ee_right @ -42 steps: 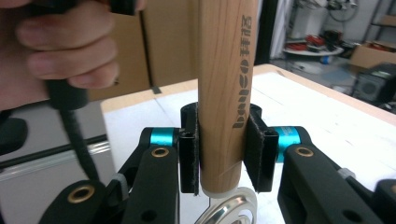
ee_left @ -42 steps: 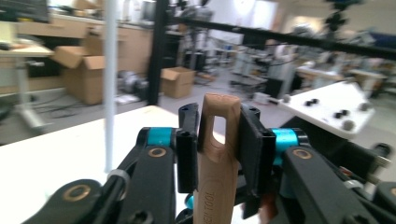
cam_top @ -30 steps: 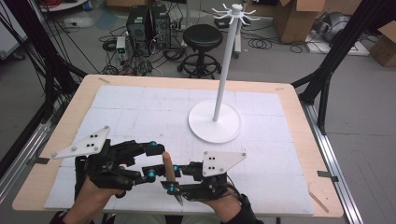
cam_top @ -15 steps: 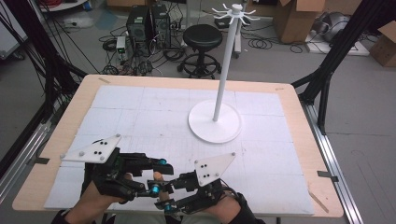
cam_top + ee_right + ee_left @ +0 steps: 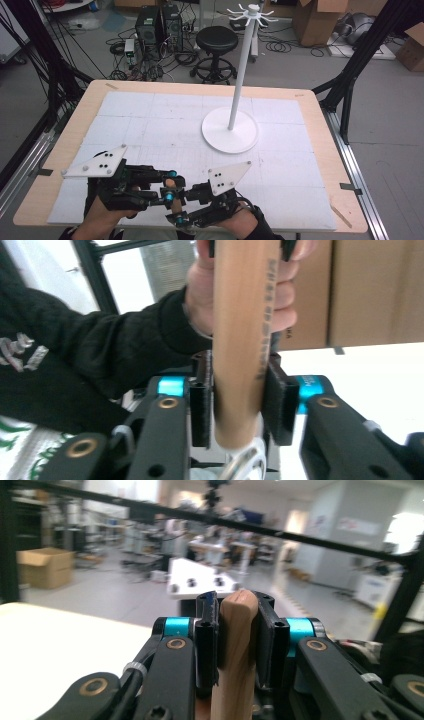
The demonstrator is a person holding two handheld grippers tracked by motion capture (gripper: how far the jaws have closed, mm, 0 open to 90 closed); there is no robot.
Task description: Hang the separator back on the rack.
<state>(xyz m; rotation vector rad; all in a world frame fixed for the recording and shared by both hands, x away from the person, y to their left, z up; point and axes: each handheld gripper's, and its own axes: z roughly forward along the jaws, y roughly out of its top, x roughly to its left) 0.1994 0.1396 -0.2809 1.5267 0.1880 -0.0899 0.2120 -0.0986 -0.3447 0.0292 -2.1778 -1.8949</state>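
Both grippers have slid back toward the table's near edge since a second ago, and we see them sharing one wooden handle.

Our left gripper [image 5: 170, 187] clamps the rounded tip of the wooden handle [image 5: 237, 645] between its jaws; our right gripper [image 5: 182, 207] pinches the same handle lower down, just above a metal ring [image 5: 245, 462]. Well beyond both tools, a white hook stand [image 5: 231, 127] sits on the table [image 5: 320, 150].

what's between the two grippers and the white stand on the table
Nothing: in the high view, only bare white mat lies between the left gripper, the right gripper and the stand.
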